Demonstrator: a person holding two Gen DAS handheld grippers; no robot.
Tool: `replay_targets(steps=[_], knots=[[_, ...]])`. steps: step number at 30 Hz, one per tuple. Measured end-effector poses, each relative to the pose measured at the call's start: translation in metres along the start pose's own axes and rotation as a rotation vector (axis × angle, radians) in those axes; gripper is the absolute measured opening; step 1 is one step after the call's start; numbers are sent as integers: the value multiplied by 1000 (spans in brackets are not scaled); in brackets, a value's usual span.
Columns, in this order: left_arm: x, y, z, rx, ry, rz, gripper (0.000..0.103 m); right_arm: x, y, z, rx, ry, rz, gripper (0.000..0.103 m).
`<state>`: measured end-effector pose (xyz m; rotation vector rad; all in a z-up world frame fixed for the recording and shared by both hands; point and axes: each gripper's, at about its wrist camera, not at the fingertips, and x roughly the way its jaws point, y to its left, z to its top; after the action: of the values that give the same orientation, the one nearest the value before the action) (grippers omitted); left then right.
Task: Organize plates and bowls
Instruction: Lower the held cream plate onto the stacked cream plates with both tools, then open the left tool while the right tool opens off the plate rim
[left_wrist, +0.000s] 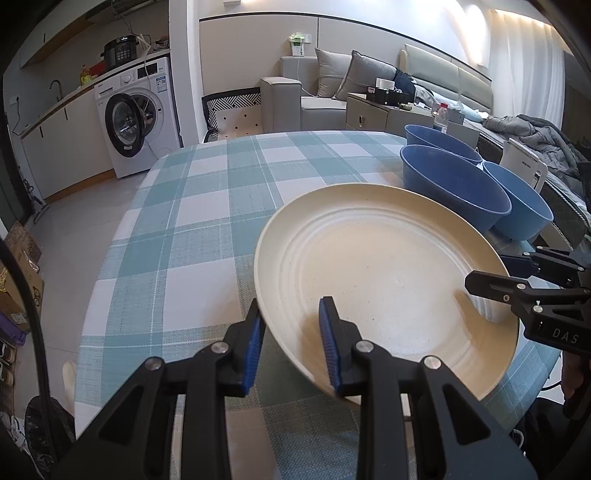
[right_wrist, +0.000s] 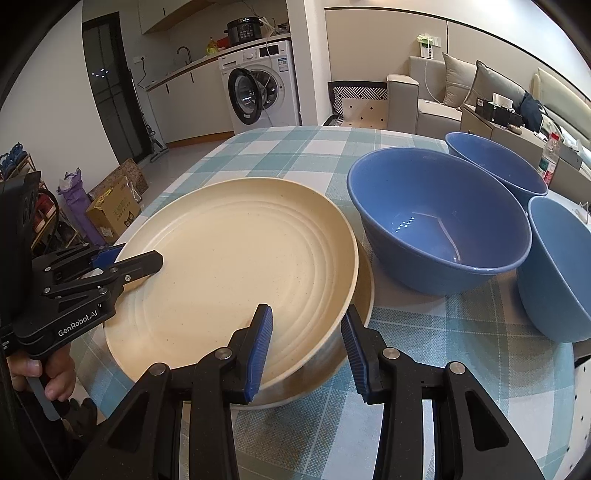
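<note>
Two cream plates sit stacked at the table's (right_wrist: 461, 369) near edge — the top plate (right_wrist: 236, 266) tilted on the lower plate (right_wrist: 364, 291). The left gripper (left_wrist: 291, 347) clamps the top plate's rim; the right gripper (right_wrist: 306, 350) grips both rims together. Three blue bowls (right_wrist: 439, 221) crowd the right edge, just beside the plates.

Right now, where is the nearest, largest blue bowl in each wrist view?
Left wrist view: the blue bowl sits right of centre, just behind the cream plate's far rim.
Right wrist view: the blue bowl is right of centre, beside the plate.
Shared landmark: the washing machine behind the table.
</note>
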<state>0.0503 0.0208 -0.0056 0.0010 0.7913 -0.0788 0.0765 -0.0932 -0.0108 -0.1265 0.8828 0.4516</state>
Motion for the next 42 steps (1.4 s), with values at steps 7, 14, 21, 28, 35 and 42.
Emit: replay_targets(steps=[7,14,21,28,35,42], knots=[[7,-7,-3,16,9,13,27,5,-2,-3,-3,15,-25,39],[13,-12,-6,24,19,17,27,6,-5,-3,3,14,-40,41],[18,-16,-8,36,27,34,28,8,-4,-3,-3,11,-54,42],[22,-18,-9,50,34,52,30,9,0,-4,-21,19,-83,44],[25,-20,-10,60,44,59,32,12,0,-4,-26,20,-86,48],[28,-21,-11,67,52,59,40,13,-1,-7,-27,17,-90,50]])
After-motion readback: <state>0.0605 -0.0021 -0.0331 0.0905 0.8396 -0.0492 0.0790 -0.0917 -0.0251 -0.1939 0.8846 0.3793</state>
